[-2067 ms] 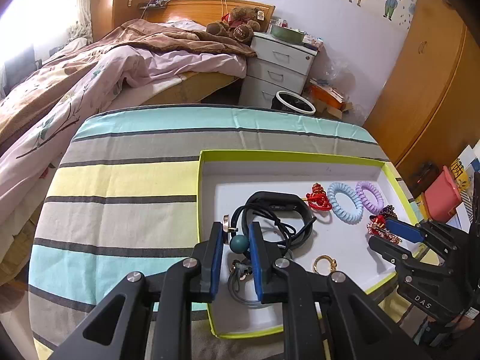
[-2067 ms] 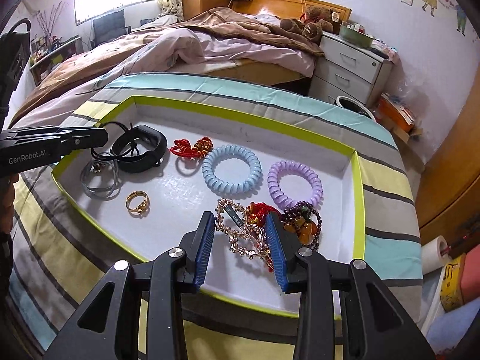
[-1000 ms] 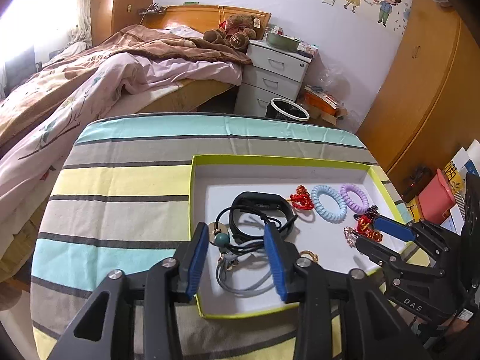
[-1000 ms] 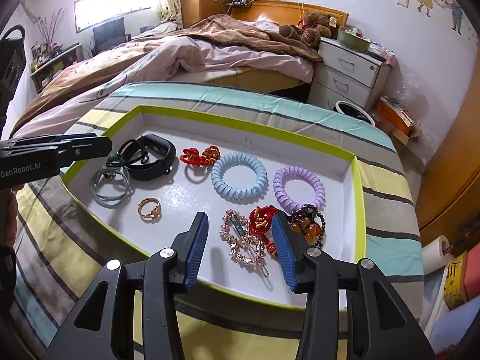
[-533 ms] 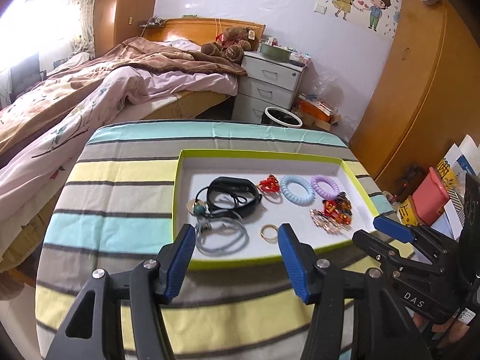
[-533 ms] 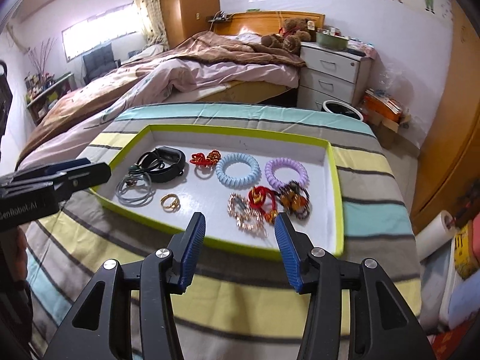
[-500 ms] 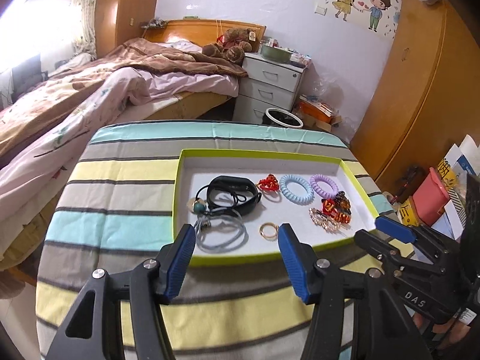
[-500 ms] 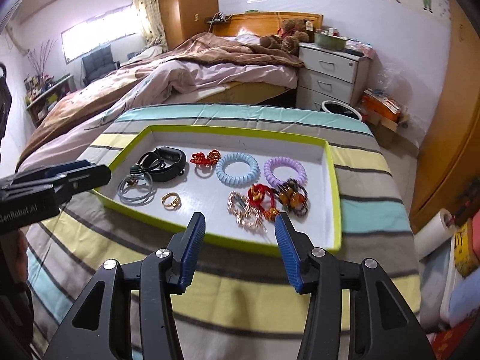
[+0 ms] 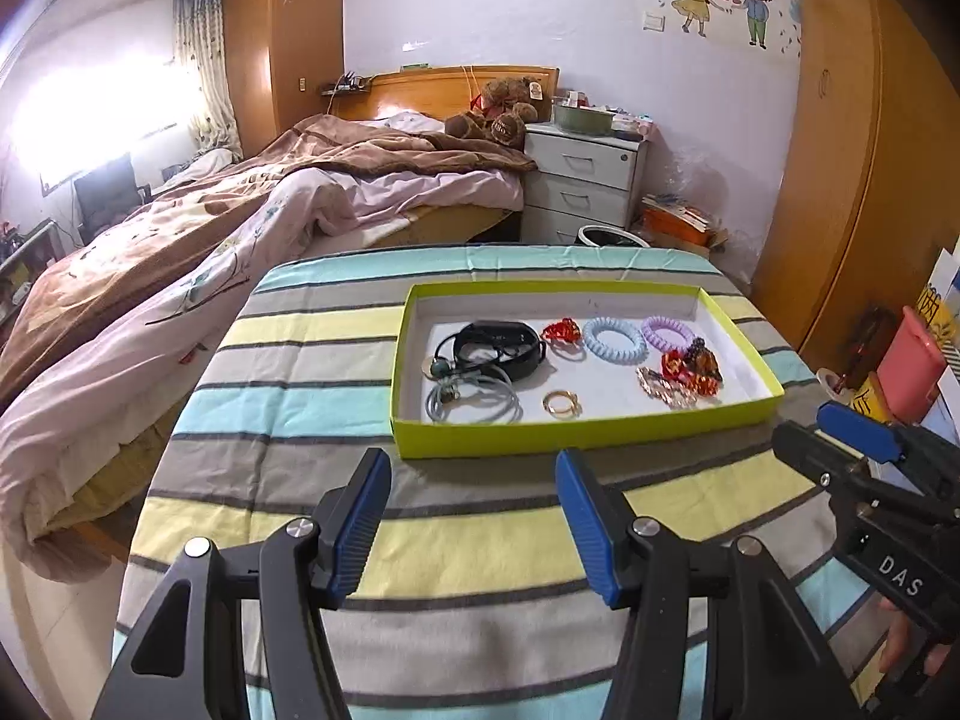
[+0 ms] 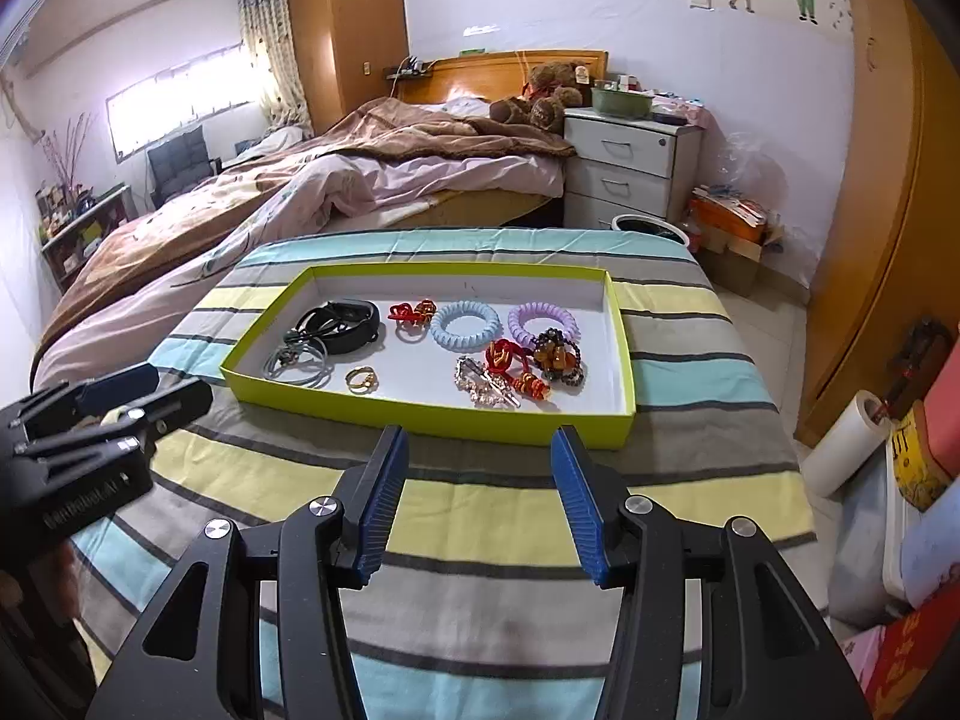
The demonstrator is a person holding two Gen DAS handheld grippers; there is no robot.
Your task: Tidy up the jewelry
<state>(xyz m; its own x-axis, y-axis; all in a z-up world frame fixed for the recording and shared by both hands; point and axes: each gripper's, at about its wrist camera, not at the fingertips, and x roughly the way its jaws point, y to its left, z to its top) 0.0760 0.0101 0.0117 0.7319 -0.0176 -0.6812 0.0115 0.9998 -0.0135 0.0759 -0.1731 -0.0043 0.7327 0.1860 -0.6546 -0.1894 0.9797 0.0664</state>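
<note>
1. Left gripper (image 9: 471, 519) and right gripper (image 10: 479, 495) both hang over the striped tabletop (image 9: 288, 396), jaws spread wide, nothing in them.
2. Further out, the green tray (image 9: 576, 429) holds all the jewelry (image 10: 522, 360).
3. Bed (image 9: 240, 204) sits behind.

We see a lime-green tray (image 10: 420, 414) lying flat on the striped desk (image 10: 492, 510). Inside lie a black band (image 10: 348, 324), blue coil tie (image 10: 465, 324), purple coil tie (image 10: 543, 319) and gold ring (image 10: 362, 380).

Striped cloth (image 9: 312, 360) covers the bench, matt and woven. The tray (image 9: 576, 429) looks like matt cardboard. The ring (image 9: 561, 405) is shiny gold metal; spiral hair ties (image 9: 616, 338) are glossy plastic.
</note>
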